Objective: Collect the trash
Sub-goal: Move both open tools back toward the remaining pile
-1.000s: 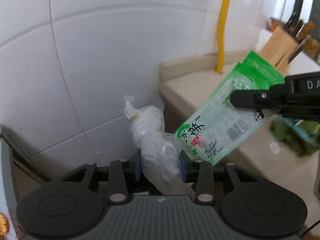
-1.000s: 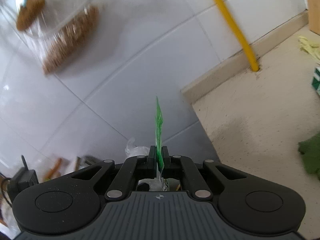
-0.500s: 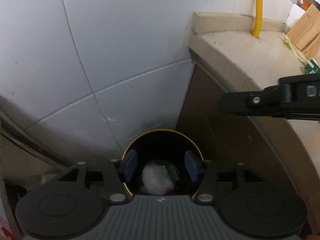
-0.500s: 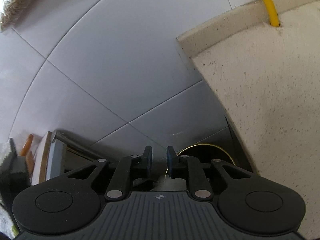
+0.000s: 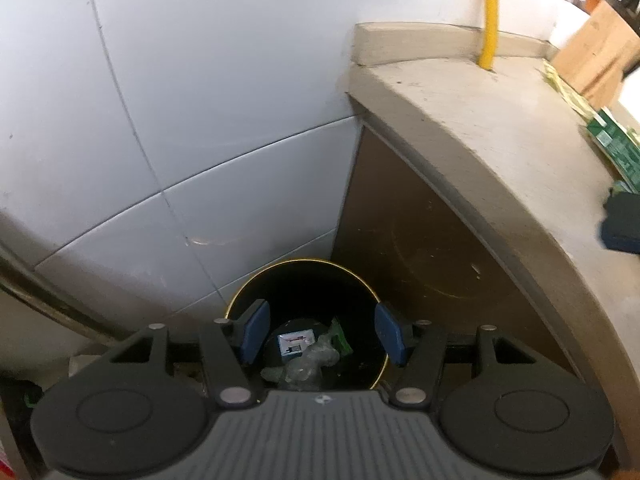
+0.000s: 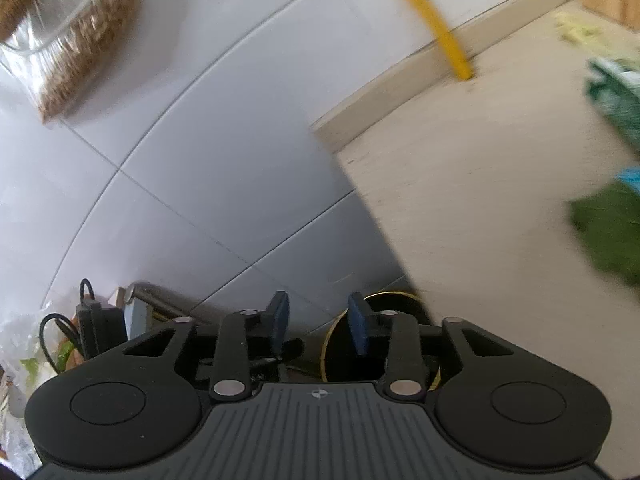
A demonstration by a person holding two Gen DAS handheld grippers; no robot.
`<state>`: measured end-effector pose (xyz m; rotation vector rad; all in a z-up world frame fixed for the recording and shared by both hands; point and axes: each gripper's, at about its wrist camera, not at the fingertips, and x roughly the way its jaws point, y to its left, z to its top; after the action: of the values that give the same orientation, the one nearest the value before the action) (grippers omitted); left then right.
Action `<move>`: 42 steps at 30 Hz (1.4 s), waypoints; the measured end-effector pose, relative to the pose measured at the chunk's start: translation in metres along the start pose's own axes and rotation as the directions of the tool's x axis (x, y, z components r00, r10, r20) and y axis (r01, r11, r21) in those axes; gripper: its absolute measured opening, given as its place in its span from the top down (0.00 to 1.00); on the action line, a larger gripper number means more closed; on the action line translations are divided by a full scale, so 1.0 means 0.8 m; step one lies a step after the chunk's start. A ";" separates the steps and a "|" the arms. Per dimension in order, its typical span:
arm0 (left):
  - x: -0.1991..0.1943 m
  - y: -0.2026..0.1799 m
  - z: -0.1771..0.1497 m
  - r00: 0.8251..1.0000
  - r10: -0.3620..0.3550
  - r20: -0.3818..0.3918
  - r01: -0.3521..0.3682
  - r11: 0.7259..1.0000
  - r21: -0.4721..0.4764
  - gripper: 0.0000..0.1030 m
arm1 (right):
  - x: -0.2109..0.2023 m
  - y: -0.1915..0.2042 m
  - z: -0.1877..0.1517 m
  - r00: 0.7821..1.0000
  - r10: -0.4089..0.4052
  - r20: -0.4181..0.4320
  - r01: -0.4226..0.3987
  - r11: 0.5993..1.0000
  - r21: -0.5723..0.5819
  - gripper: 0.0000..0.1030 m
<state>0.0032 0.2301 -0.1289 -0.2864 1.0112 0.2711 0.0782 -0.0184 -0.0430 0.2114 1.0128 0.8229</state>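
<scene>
Trash sits in the bin (image 5: 304, 320): we see a crumpled clear wrap (image 5: 308, 364), a green wrapper (image 5: 340, 338) and a white label, its print too small to read. Our left gripper (image 5: 320, 334) and right gripper (image 6: 320, 322) have just been opening, nothing between the jaws. Green packets (image 5: 616, 148) wait on the counter (image 5: 500, 128), far right.

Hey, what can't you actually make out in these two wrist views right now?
- Bin bottom, left view: dark, and the left gripper covers its near side.
- Bin contents, right view: hidden behind the right gripper.
- Green packets, right view: blurred and cut by the edge.
- Clutter at lower left, right view: too small.
</scene>
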 end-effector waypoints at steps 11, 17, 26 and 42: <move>-0.081 -0.101 0.015 0.977 -0.154 0.146 0.125 0.974 0.190 0.37 | -0.095 -0.052 -0.023 0.971 -0.160 0.181 0.149 0.986 0.069 0.35; -0.107 -0.159 0.024 0.953 -0.258 0.157 0.214 0.945 0.248 0.34 | -0.139 -0.081 -0.041 0.919 -0.285 0.274 0.254 0.957 0.142 0.21; -0.114 -0.257 -0.008 0.928 -0.359 0.096 0.301 0.878 0.372 0.27 | -0.181 -0.118 -0.081 0.850 -0.430 0.303 0.369 0.898 0.240 0.11; -0.125 -0.291 -0.020 0.898 -0.434 0.067 0.381 0.846 0.372 0.09 | -0.220 -0.134 -0.113 0.821 -0.415 0.392 0.324 0.904 0.278 0.00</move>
<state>0.0224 -0.0009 -0.0253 -0.1469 0.8069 -0.2767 0.0125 -0.2329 -0.0294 0.3437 0.6665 0.2864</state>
